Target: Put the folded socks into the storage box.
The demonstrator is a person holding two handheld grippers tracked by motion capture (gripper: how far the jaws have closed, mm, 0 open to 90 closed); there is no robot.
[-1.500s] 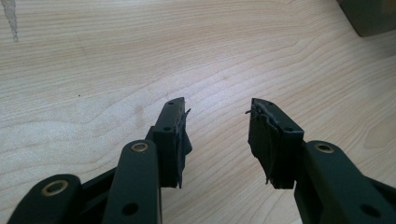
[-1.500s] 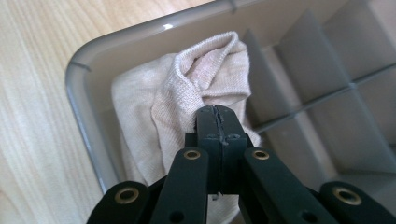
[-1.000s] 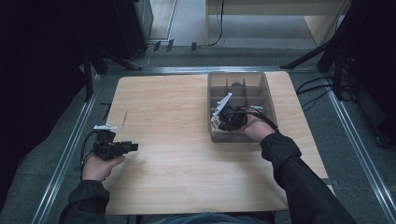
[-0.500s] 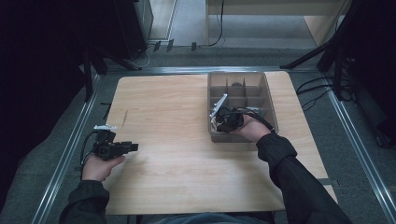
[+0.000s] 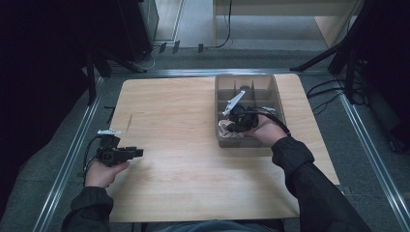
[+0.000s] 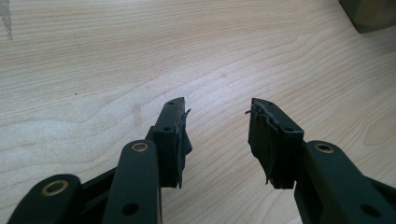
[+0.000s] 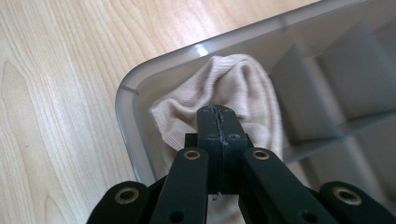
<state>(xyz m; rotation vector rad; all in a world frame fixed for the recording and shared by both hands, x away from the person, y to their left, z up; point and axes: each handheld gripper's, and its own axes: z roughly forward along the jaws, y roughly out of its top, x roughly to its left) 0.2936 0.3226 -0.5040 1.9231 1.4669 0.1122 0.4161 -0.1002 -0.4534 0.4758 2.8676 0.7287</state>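
A beige sock (image 7: pixel 243 88) lies bunched in the near left corner compartment of a grey divided tray (image 7: pixel 140 79). In the high view the sock (image 5: pixel 224 130) sits in the tray (image 5: pixel 273 87) at the table's right. My right gripper (image 7: pixel 218 112) is shut, its tips resting over the sock, and I see no cloth between the pads. From above, the right gripper (image 5: pixel 231 126) points down into that corner. My left gripper (image 6: pixel 217 109) is open over bare wood with nothing between its jaws. It is held at the table's left edge (image 5: pixel 138 152).
The tray has several compartments divided by thin walls (image 7: pixel 322 135), and those I can see apart from the sock's hold nothing. The wooden table (image 5: pixel 183 121) stretches between the two hands. Metal rails (image 5: pixel 72 154) and cables (image 5: pixel 329 92) run along the floor beside it.
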